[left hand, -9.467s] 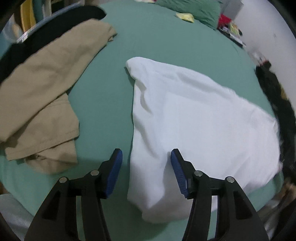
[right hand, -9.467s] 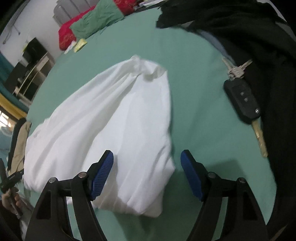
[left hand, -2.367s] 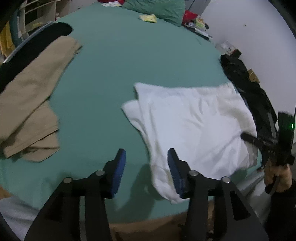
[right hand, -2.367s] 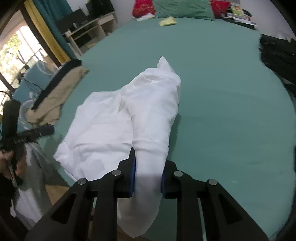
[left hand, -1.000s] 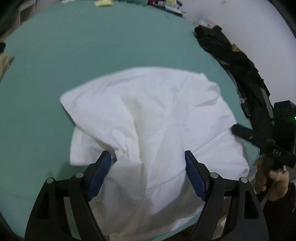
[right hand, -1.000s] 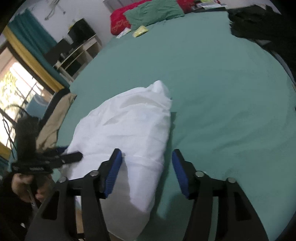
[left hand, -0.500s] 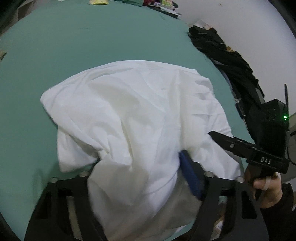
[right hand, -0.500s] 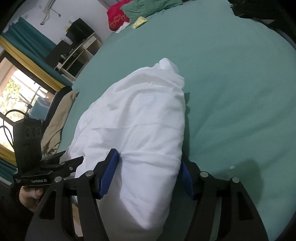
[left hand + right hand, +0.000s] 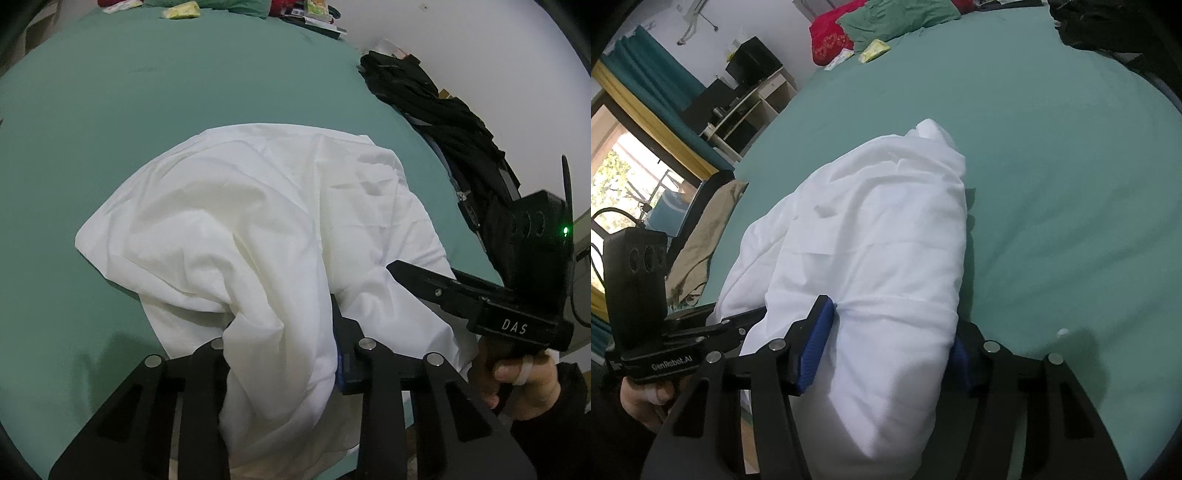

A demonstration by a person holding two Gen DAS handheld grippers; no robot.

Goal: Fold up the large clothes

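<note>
A large white garment (image 9: pixel 258 218) lies bunched on the green bed; it also shows in the right wrist view (image 9: pixel 882 236). My left gripper (image 9: pixel 280 332) is shut on a thick fold of its near edge, and cloth drapes over and hides the left finger. My right gripper (image 9: pixel 890 336) straddles the other near end of the garment with its blue pads against the cloth, jaws still fairly wide. The right gripper also shows in the left wrist view (image 9: pixel 413 273), its tip at the cloth's right edge.
Black clothes (image 9: pixel 436 103) are piled along the bed's right side by the wall. A tan garment (image 9: pixel 701 236) lies at the bed's left edge. Pillows (image 9: pixel 886 18) and a small yellow packet (image 9: pixel 873 50) sit at the far end. The green bed sheet (image 9: pixel 147 81) stretches beyond the garment.
My left gripper has closed on the garment's near fold, having been wide open a second ago. My right gripper has narrowed around the other end of the cloth.
</note>
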